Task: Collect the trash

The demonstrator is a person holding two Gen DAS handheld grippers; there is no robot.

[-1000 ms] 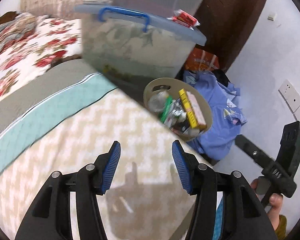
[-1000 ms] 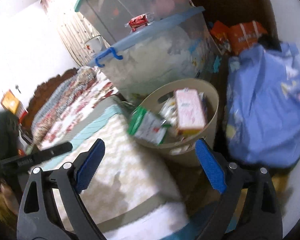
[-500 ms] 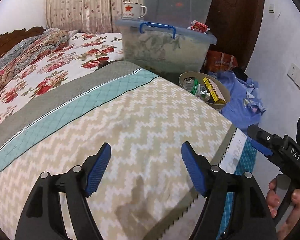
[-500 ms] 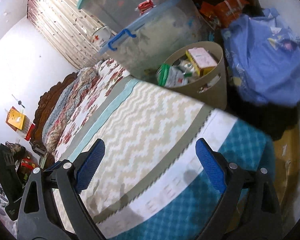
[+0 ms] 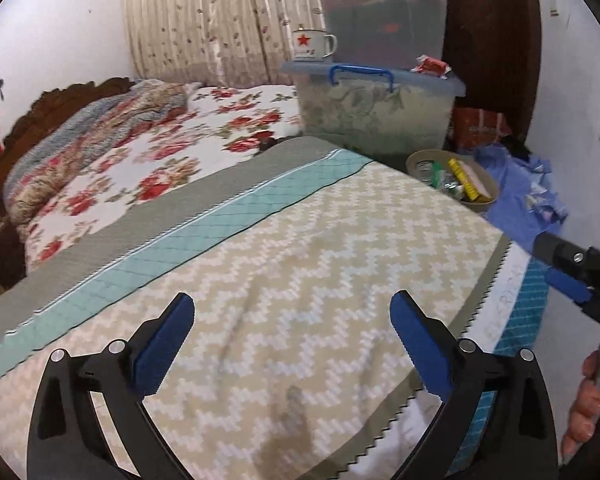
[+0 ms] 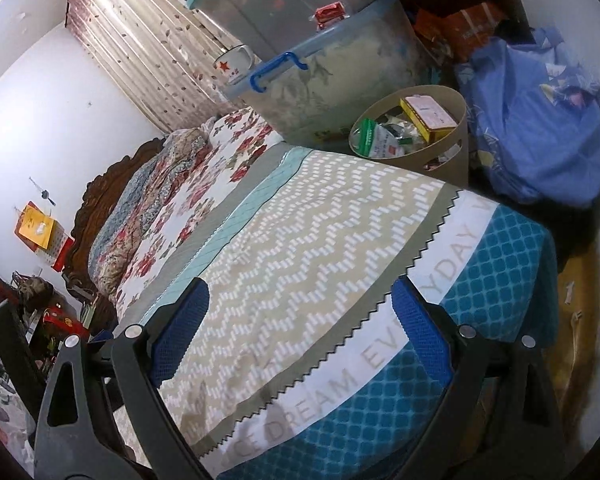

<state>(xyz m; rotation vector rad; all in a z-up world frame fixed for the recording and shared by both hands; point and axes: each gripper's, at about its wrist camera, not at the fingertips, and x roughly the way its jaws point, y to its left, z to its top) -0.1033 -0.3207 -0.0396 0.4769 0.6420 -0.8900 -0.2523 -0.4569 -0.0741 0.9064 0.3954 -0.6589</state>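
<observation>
Left wrist view. My left gripper (image 5: 292,344) hangs over the bed, its jaws spread wide with nothing between the blue pads (image 5: 165,340). Below them lies the zigzag blanket (image 5: 300,264), beige and white, with a teal quilted band along its far side. The trash basket (image 5: 490,204), tan and round, sits off the far right corner of the bed, well apart from my left gripper. It is full: a yellow box (image 5: 466,180), green packaging and clear plastic show above the rim. Just behind the basket stands a storage tub (image 5: 376,118) with a blue handle, a second tub stacked on it and an enamel mug (image 5: 312,44) with a red star on its lid. A blue cloth heap (image 5: 528,196) lies to the right of the basket. My right hand (image 5: 582,400) shows at the right edge, gripping the other tool.

Right wrist view. My right gripper (image 6: 300,328) is also wide open and empty, over the bed's foot corner where a white band printed with letters meets teal fabric. The trash basket (image 6: 450,156) stands beyond the blanket edge, touching the tub, a pink-topped yellow box (image 6: 428,114) and a green packet (image 6: 374,140) on top.
</observation>
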